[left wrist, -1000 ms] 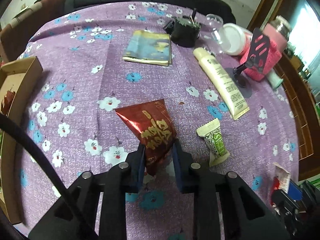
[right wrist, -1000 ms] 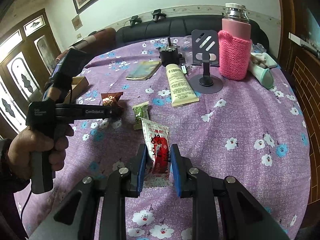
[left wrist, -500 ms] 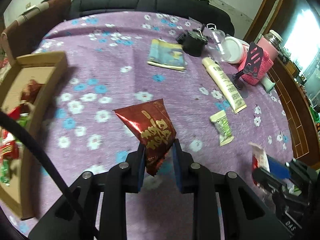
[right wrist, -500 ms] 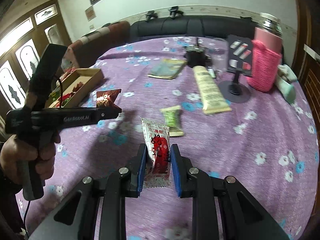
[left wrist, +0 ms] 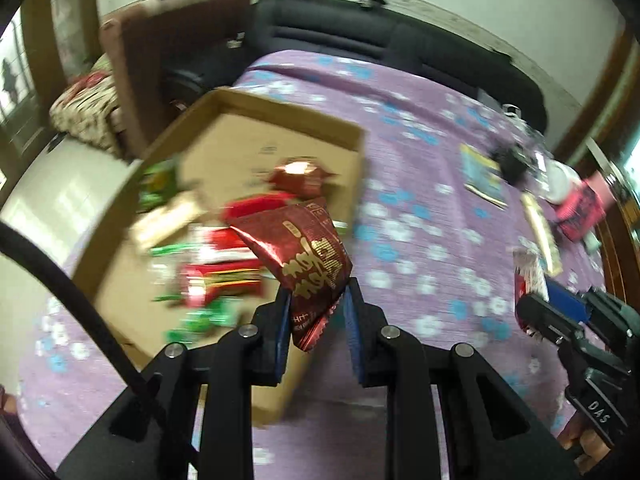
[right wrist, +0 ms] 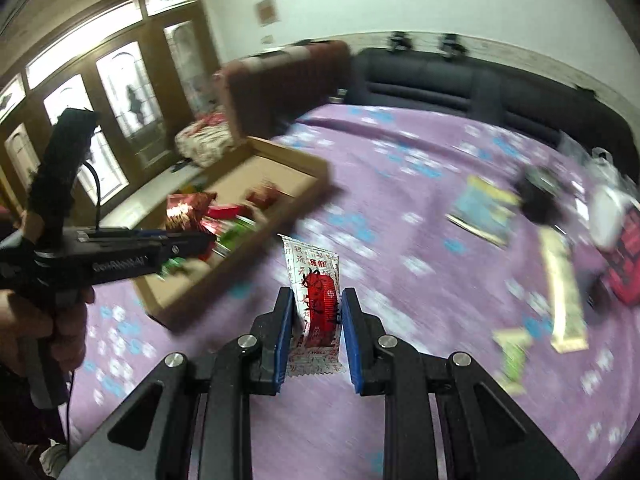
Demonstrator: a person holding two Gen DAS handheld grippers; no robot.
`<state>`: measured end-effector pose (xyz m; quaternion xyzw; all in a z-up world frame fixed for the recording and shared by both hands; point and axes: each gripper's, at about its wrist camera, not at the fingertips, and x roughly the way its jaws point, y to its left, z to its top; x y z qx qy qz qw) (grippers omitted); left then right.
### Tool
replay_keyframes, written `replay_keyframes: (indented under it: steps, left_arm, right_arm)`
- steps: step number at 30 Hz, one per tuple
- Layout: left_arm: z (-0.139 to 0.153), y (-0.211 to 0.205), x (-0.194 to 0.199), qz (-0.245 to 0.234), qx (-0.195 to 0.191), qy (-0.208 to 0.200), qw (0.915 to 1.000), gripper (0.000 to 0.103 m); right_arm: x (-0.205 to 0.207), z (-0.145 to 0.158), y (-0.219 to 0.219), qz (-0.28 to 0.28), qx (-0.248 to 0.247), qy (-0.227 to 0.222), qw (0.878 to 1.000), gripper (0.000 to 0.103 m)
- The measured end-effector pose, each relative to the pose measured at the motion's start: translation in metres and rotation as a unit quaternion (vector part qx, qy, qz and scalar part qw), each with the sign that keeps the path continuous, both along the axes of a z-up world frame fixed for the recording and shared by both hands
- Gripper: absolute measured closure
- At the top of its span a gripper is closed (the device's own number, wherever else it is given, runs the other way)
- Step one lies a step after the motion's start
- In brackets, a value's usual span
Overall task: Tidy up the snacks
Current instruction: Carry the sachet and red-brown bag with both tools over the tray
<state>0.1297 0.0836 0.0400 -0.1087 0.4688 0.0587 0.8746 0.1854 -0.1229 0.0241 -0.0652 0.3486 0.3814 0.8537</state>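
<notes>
Fingers of left gripper (left wrist: 316, 308) pinch red packet (left wrist: 308, 256); right gripper (right wrist: 318, 312) pinches white packet (right wrist: 318, 300)

Motion-blurred snacks (left wrist: 208, 264) in the cardboard box (left wrist: 280, 120), wrappers unreadable; far tabletop clutter (right wrist: 560, 208) smeared.

Tablecloth (left wrist: 420, 184): purple, printed with blue and white flowers. Box (left wrist: 248, 140): plain brown cardboard. Packet (left wrist: 308, 256) in the left view: dark red foil, gold lettering. Sachet (right wrist: 318, 300) in the right view: white, red panel, dark print. Gripper pads (right wrist: 285, 332): blue on black frames. Sofa (right wrist: 460, 80): black.
</notes>
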Motion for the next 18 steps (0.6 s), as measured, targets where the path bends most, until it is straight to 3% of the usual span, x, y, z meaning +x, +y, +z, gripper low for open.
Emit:
replay_keyframes:
  steps: [8,18]
  left_arm:
    - [-0.01,0.059,0.002,0.028,0.001,0.028,0.9992,0.077]
    - [-0.015,0.085,0.021,0.01,-0.014,0.044,0.9989,0.077]
  right_arm:
    - [0.019,0.01,0.108,0.077,-0.009,0.004,0.997,0.08]
    - [0.05,0.006,0.175,0.092,-0.04,0.042,0.994,0.08]
